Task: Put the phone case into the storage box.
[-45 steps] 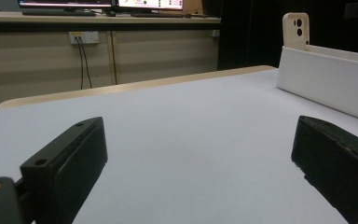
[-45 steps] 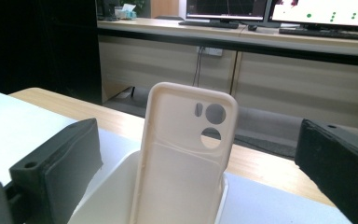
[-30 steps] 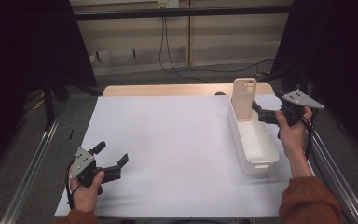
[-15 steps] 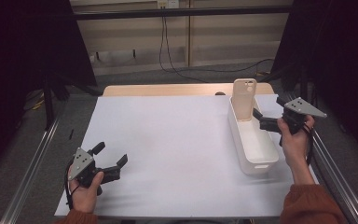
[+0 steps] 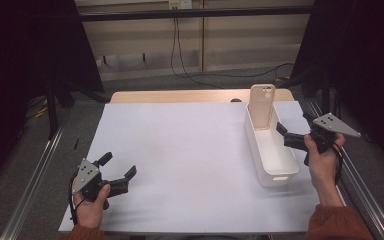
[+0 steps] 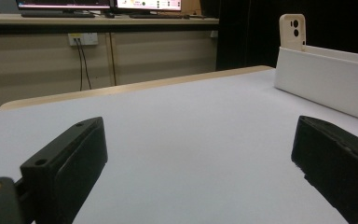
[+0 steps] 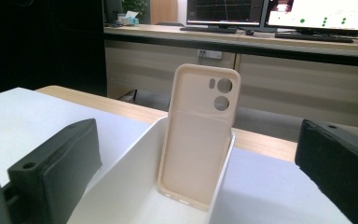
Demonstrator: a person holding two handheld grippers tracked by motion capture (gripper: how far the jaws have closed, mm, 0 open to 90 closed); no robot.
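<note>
High view: the right tool (image 5: 289,136) hovers just right of the long white plastic bin (image 5: 280,167), jaws wide; the left tool (image 5: 119,172) rests at the near left of the white surface (image 5: 190,150), also wide. Right gripper view: a beige phone case (image 7: 200,140) leans upright against the bin's far end — inside it.

White-covered table with 1 bin on it

The table (image 5: 190,150) has a white top, with a strip of pale wood showing along its far edge. 1 long white bin (image 5: 271,150) lies directly on the top near the right edge, its length running from near side to far side.
</note>
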